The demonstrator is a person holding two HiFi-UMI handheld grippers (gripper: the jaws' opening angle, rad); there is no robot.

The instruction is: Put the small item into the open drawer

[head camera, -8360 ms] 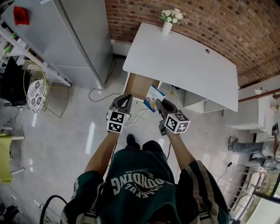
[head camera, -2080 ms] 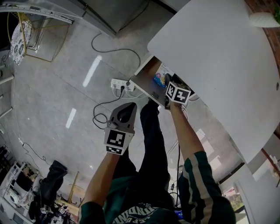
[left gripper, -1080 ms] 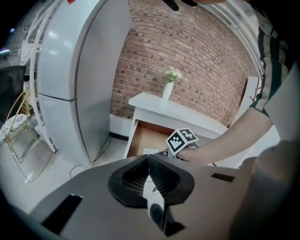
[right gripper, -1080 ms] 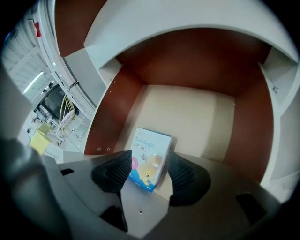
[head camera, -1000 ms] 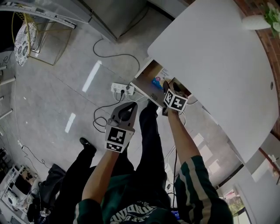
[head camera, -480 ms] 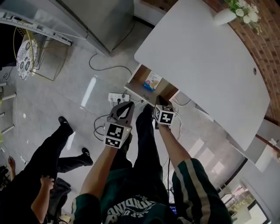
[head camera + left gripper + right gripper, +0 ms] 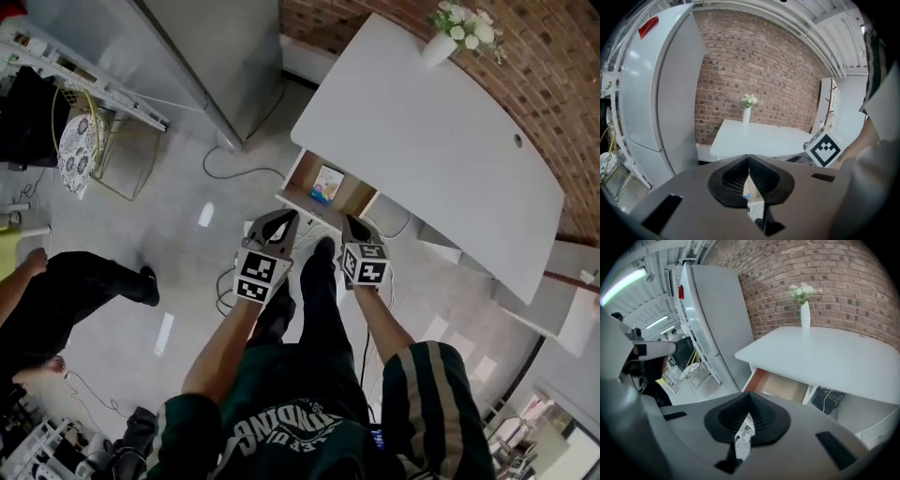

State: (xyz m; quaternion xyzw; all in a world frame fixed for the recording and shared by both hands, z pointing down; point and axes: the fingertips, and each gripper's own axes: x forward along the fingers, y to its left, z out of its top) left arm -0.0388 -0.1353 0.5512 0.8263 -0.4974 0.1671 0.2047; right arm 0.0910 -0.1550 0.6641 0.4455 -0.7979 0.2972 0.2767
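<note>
Grey tiled floor, white desk (image 7: 431, 141) against a brick wall. Nearest, left gripper (image 7: 285, 217) and right gripper (image 7: 348, 223) side by side, lifted up and back from the drawer since a moment ago. Fingers (image 7: 761, 176) of the left pressed together, empty; fingers (image 7: 764, 420) of the right likewise closed on nothing, packet no longer carried there. Just beyond, open drawer (image 7: 298, 172), small blue-and-white packet (image 7: 326, 184) lying flat inside. Farther off, vase of white flowers (image 7: 439, 45) on the desk's far corner. Placement apparently done; drawer not yet pushed in.
</note>
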